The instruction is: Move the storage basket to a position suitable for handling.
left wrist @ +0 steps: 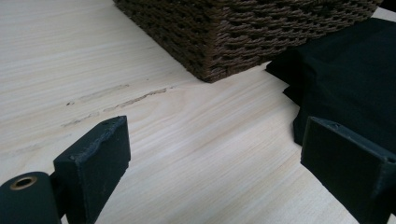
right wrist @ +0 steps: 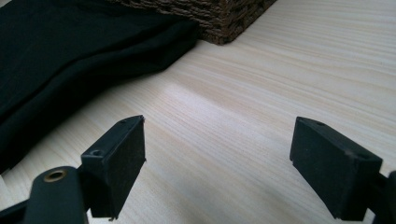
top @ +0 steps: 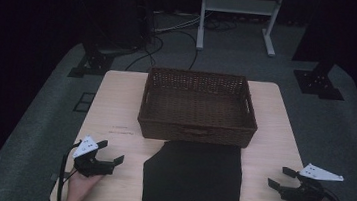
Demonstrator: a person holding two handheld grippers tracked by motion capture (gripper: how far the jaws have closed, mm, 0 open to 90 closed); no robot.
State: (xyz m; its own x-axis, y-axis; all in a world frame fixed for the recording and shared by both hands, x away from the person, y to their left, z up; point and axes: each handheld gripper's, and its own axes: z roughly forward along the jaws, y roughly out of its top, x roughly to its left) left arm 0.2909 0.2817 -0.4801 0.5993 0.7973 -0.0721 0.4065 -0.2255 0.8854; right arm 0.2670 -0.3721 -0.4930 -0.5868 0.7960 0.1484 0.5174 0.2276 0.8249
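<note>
A folded black cloth (top: 193, 174) lies flat on the pale wooden table (top: 115, 109), just in front of a brown wicker basket (top: 198, 107). My left gripper (top: 110, 154) rests near the table's front left, left of the cloth, jaws wide apart with nothing between them. In the left gripper view the basket's corner (left wrist: 224, 42) and the cloth's edge (left wrist: 345, 79) lie ahead of the left gripper (left wrist: 215, 154). My right gripper (top: 280, 177) sits at the front right, open and empty, pointing toward the cloth. The right gripper view has the cloth (right wrist: 70, 56) at upper left beyond the right gripper (right wrist: 217, 163).
The basket looks empty inside. Bare wood lies on both sides of the cloth (right wrist: 280, 70). Beyond the table are grey floor, black stand bases (top: 319, 82), cables and a white frame (top: 238, 11).
</note>
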